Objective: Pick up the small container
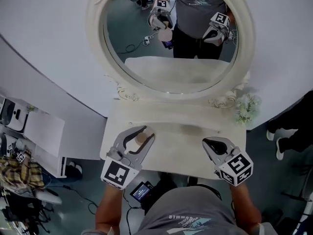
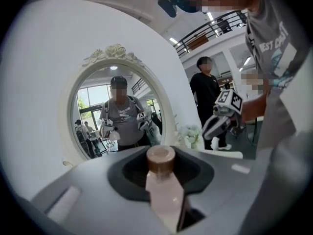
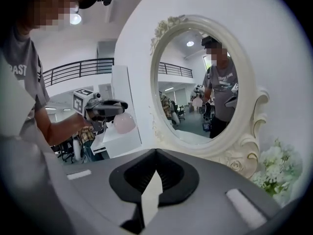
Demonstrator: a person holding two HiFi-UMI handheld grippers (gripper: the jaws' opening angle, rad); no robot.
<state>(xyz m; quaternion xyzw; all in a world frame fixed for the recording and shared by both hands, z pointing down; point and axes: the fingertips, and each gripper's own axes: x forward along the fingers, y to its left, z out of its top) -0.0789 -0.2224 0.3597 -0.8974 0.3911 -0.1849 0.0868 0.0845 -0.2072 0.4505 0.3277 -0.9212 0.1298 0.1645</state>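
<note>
Gripping the container (image 2: 164, 187) — left gripper (image 1: 145, 131) clamped on its pale body.
Brown cap (image 2: 161, 159) pokes past the jaws, over the vanity (image 1: 186, 124) facing the mirror (image 1: 178, 77) — right gripper (image 1: 208, 142) pinched together, empty.

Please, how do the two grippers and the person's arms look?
Both the left gripper and the right gripper have light grey bodies with curved jaws lined black inside. Each carries a white cube with black square markers. The person wears a grey printed T-shirt with short sleeves.
</note>
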